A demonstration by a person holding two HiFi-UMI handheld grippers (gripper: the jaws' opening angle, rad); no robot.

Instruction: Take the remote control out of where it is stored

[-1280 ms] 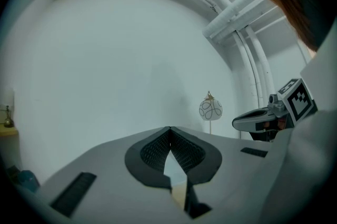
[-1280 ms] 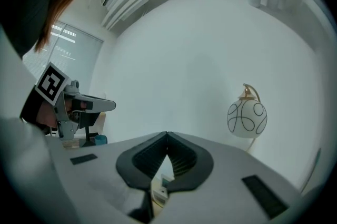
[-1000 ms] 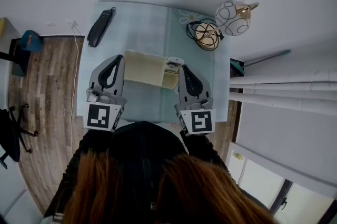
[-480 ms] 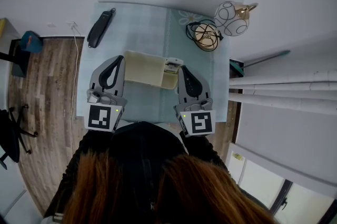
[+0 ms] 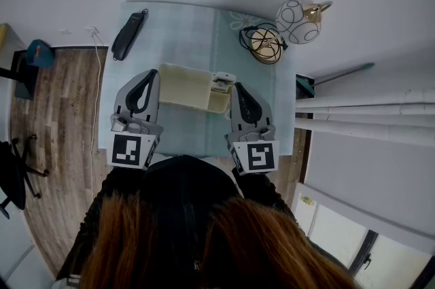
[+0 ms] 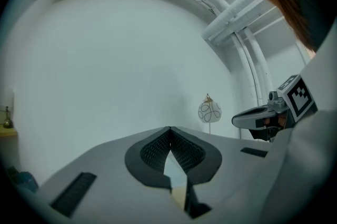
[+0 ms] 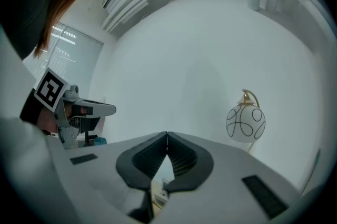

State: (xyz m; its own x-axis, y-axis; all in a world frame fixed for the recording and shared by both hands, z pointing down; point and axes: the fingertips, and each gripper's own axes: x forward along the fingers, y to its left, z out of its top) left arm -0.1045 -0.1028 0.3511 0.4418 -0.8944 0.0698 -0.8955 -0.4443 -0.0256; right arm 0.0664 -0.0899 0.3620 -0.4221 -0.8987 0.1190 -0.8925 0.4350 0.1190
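- Flanking a cream box [image 5: 185, 86] on the pale green tabletop [image 5: 190, 36], the left gripper [image 5: 151, 74] and the right gripper [image 5: 238, 86] both point away from the person, toward the tabletop's far edge.
- The cream box lies close to the near edge, roughly midway between the left and right edges. Its left end is just beside the left gripper's tip and its right end just beside the right gripper's tip.
- The remote control [image 5: 223, 82], a small white thing, sits at the right end of the cream box and reaches past its far rim.
- It lies just to the left of the right gripper's tip. The head view does not show whether the two touch.
- The whole length of the cream box lies between the remote control and the left gripper.
- In the right gripper view the jaws meet at their tips with nothing pinched between them. Through the gap below the tips a bit of white and cream shows.
- In the left gripper view the jaws likewise stand closed tip to tip and hold nothing. A sliver of cream shows through the gap behind them.
- A long black object [image 5: 129, 35] lies near the far-left corner of the tabletop, well apart from both grippers.
- A coil of dark cable [image 5: 264, 44] lies by the far-right corner, with a globe lamp [image 5: 299, 22] just beyond it.
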